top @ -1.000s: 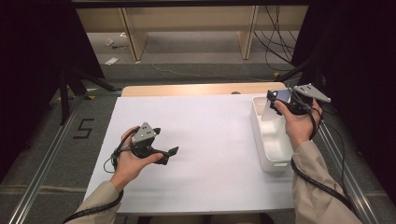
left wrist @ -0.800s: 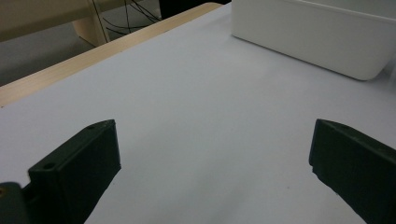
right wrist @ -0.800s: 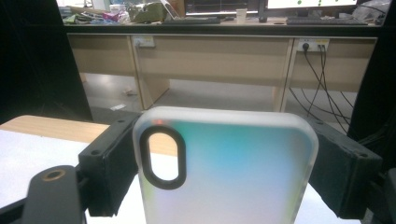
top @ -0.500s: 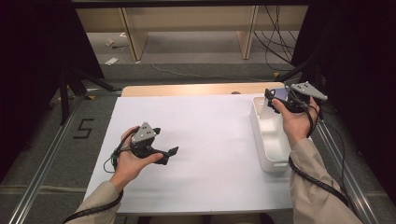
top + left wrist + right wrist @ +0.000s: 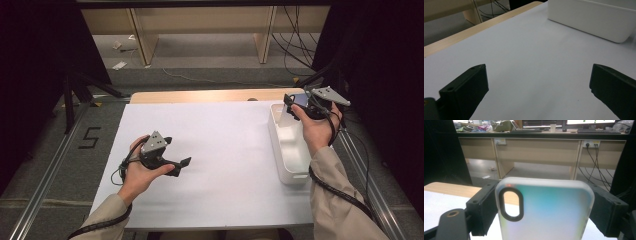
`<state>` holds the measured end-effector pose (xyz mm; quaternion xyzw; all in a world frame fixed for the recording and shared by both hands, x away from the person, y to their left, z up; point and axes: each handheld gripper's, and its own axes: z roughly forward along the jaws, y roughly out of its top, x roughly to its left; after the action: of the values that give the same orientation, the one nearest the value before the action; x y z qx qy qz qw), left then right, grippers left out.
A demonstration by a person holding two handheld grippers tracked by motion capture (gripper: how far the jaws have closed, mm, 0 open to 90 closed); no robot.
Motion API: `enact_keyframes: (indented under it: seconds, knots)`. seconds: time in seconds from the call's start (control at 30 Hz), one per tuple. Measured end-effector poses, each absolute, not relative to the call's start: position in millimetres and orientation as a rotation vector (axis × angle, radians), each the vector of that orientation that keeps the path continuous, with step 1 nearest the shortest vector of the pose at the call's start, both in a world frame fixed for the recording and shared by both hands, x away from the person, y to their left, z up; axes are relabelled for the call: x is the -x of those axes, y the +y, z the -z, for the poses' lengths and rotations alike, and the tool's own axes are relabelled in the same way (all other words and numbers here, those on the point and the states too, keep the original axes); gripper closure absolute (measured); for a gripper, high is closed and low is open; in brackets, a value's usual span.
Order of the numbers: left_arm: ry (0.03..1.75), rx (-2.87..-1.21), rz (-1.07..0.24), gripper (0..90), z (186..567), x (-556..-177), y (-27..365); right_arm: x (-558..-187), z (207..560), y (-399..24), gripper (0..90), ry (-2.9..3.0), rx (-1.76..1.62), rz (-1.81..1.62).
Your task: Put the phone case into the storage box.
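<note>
Still — phone case (image 5: 546, 212) above tray (image 5: 287, 172) rim

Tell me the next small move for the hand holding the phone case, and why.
Probably lower it into the white bin. The right gripper grips the phone case by its sides, held above the bin's far end, while the left gripper rests open on the table.
</note>
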<state>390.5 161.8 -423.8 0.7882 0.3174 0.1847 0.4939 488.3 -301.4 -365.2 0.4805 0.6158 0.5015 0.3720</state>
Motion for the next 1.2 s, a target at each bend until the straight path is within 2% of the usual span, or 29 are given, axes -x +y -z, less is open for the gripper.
enact_keyframes:
  seconds: [1.2]
  knots:
    - [0.771,-1.915,-0.45,1.4,423.9,-390.5,161.9,-498.9,363.2,-296.9,18.5,1.592,-1.227,-1.274]
